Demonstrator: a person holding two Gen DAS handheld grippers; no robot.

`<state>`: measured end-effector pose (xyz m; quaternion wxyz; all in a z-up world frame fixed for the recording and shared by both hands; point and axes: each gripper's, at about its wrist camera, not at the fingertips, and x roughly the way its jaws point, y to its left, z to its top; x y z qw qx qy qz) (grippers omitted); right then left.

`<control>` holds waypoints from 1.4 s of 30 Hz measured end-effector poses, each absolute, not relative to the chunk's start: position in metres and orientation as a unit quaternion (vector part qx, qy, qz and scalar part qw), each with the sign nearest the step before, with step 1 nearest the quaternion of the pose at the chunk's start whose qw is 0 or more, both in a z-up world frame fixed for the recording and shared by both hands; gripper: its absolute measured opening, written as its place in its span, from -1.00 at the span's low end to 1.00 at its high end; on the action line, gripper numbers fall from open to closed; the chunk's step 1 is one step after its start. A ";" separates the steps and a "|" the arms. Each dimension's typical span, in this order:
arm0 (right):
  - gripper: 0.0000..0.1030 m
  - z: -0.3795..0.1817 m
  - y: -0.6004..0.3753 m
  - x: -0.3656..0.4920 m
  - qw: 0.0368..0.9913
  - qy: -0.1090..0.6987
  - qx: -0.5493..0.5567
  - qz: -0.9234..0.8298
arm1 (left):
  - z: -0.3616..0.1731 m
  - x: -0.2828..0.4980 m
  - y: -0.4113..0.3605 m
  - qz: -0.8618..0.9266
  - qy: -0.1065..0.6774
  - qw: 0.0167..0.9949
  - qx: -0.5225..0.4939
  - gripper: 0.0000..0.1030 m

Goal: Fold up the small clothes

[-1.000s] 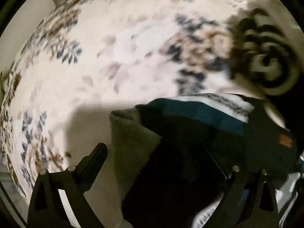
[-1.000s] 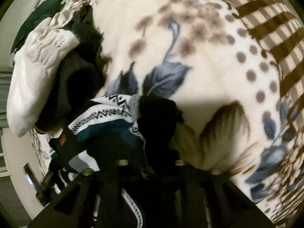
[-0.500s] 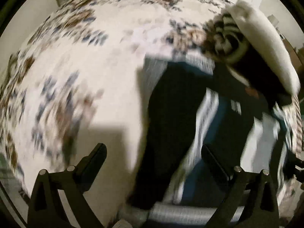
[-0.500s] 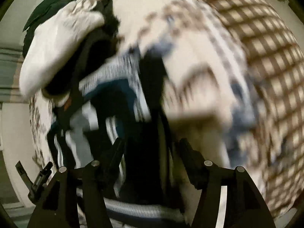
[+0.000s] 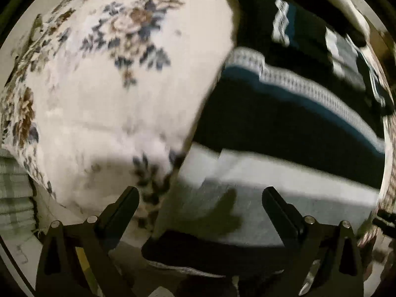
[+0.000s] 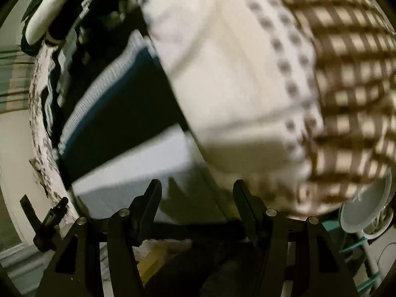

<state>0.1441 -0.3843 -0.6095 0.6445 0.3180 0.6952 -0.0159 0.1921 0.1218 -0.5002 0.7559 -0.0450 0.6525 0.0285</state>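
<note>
The right gripper, shut on the sweater a second before, now stood open and empty. The sweater lay spread across the blanket, centre-right, ready for folding. The left gripper pointed down, jaws wide, holding nothing.

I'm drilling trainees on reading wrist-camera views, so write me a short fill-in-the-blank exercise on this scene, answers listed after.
1. The dark garment lies spread on a cream blanket printed with a ____ pattern.
2. Along the garment, beside its grey knit band, runs a stripe coloured ____.
3. The fingers of the right claw stand apart and hold ____.
4. In the right wrist view, the fabric past the row of dots has a brown ____ pattern.

Missing words: floral; teal; nothing; checked
</note>
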 end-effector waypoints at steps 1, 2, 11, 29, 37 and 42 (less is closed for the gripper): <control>0.21 -0.613 -0.384 0.131 0.645 0.694 0.319 -0.013 | -0.506 0.186 0.124 0.025 0.655 0.754 -0.043 0.99; 0.21 -0.616 -0.386 0.122 0.644 0.695 0.320 -0.011 | -0.512 0.182 0.126 0.021 0.658 0.751 -0.044 0.99; 0.21 -0.655 -0.359 0.068 0.626 0.722 0.293 0.022 | -0.552 0.147 0.140 -0.015 0.670 0.737 -0.086 0.95; 0.01 -0.688 -0.313 0.044 0.632 0.718 0.282 0.068 | -0.561 0.106 0.154 -0.069 0.651 0.748 -0.109 -0.33; -0.75 -0.675 -0.320 0.028 0.642 0.713 0.268 0.087 | -0.544 0.067 0.128 -0.072 0.634 0.765 -0.087 -0.88; -0.77 -0.644 -0.308 0.033 0.646 0.704 0.275 0.104 | -0.515 0.061 0.132 -0.067 0.621 0.774 -0.108 -0.90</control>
